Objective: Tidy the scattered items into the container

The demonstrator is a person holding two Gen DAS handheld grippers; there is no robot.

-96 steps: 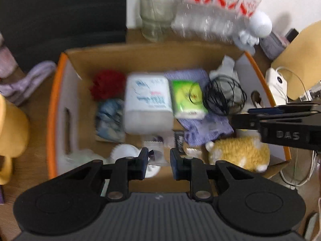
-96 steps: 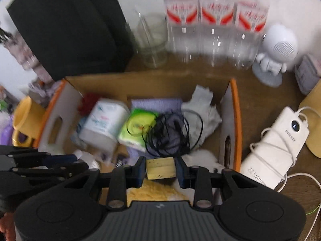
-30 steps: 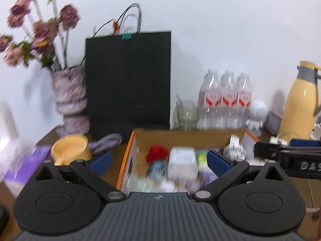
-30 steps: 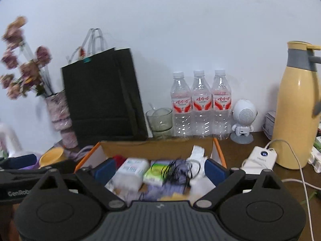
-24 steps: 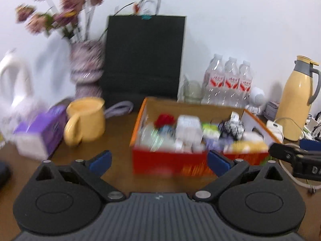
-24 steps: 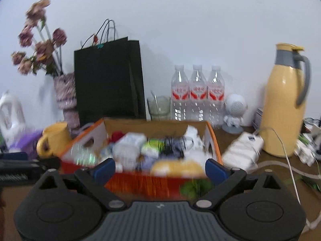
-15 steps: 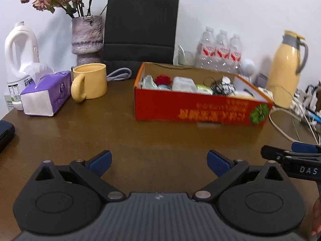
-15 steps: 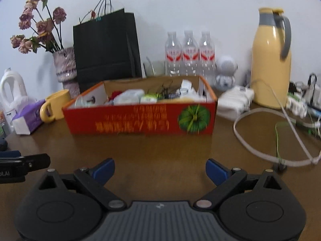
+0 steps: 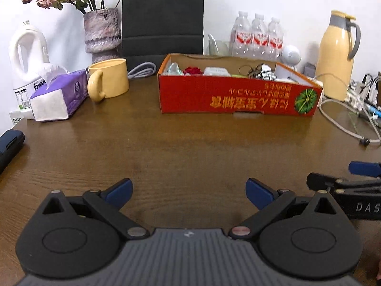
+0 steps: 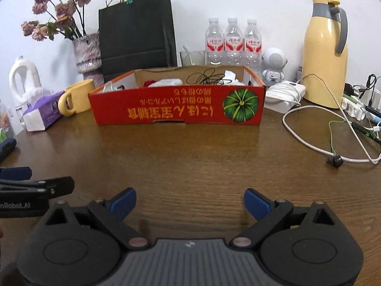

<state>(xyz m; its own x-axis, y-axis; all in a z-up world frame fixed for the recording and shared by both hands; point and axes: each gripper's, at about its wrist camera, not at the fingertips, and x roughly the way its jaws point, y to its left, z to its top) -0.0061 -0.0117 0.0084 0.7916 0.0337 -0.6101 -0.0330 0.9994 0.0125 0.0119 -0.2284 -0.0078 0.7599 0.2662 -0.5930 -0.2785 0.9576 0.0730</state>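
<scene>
A red cardboard box (image 9: 238, 100) (image 10: 178, 106) stands at the far middle of the brown table. Inside it I see a black cable coil (image 9: 256, 70) (image 10: 204, 77), a white packet (image 9: 216, 71), a red fluffy item (image 9: 191, 70) and crumpled white paper (image 10: 229, 75). My left gripper (image 9: 189, 191) is open and empty, low over the near table, well back from the box. My right gripper (image 10: 190, 201) is open and empty too, beside it on the right. Each gripper's side shows in the other's view, the right one (image 9: 345, 181) and the left one (image 10: 35, 186).
A yellow mug (image 9: 109, 82), purple tissue pack (image 9: 59, 95), white jug (image 9: 28, 54) and vase (image 9: 102, 34) stand left of the box. Behind it are a black bag (image 9: 163, 16) and water bottles (image 10: 233, 44). A yellow thermos (image 10: 325, 54), white charger (image 10: 284, 93) and cables (image 10: 314, 143) lie right.
Both grippers opened, the right one letting go of a yellow item over the box, then pulled back and down from above the box to the near table.
</scene>
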